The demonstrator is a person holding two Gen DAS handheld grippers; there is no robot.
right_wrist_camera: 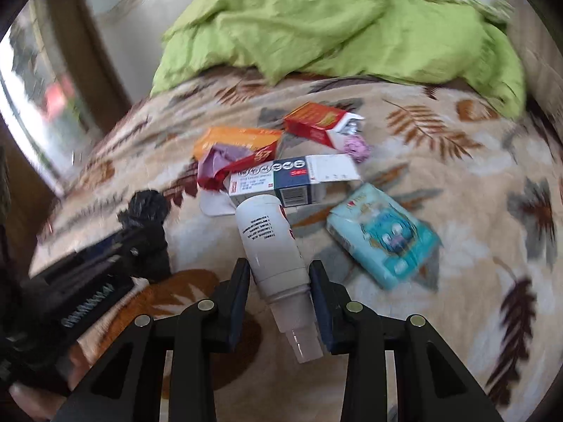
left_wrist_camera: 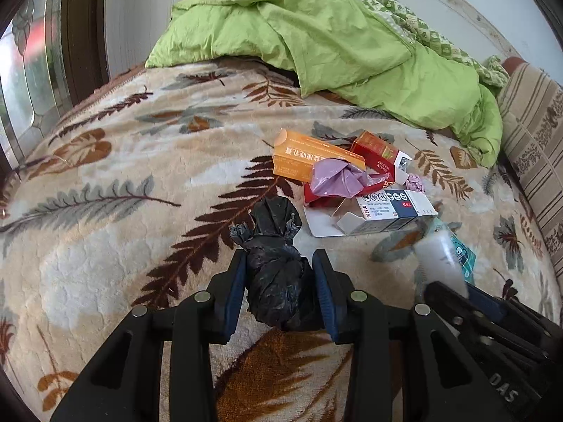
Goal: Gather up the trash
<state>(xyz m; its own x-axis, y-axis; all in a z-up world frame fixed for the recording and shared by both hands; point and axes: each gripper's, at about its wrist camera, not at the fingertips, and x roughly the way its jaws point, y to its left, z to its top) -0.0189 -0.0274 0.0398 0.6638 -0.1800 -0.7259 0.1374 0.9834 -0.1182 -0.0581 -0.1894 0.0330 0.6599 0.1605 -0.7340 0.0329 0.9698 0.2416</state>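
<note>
My left gripper point(left_wrist_camera: 279, 256) is shut on a crumpled black plastic bag point(left_wrist_camera: 272, 218), which sticks up between its blue pads just above the leaf-patterned blanket point(left_wrist_camera: 105, 246). My right gripper point(right_wrist_camera: 279, 265) is shut on a white plastic bottle point(right_wrist_camera: 267, 232), cap end toward the camera. A pile of trash lies beyond both: an orange box point(left_wrist_camera: 302, 161), a red cigarette pack point(left_wrist_camera: 378, 153), a purple plastic scrap point(left_wrist_camera: 337, 176), a white and blue carton point(left_wrist_camera: 390, 211), a pink wad point(right_wrist_camera: 357, 147) and a teal tissue pack point(right_wrist_camera: 381, 235). The two grippers are side by side.
A rumpled green duvet point(left_wrist_camera: 334, 42) covers the far end of the bed. A window with a dark frame point(left_wrist_camera: 84, 35) stands at the left. A striped cushion point(left_wrist_camera: 535, 123) borders the bed on the right. A white card point(left_wrist_camera: 320, 225) lies under the carton.
</note>
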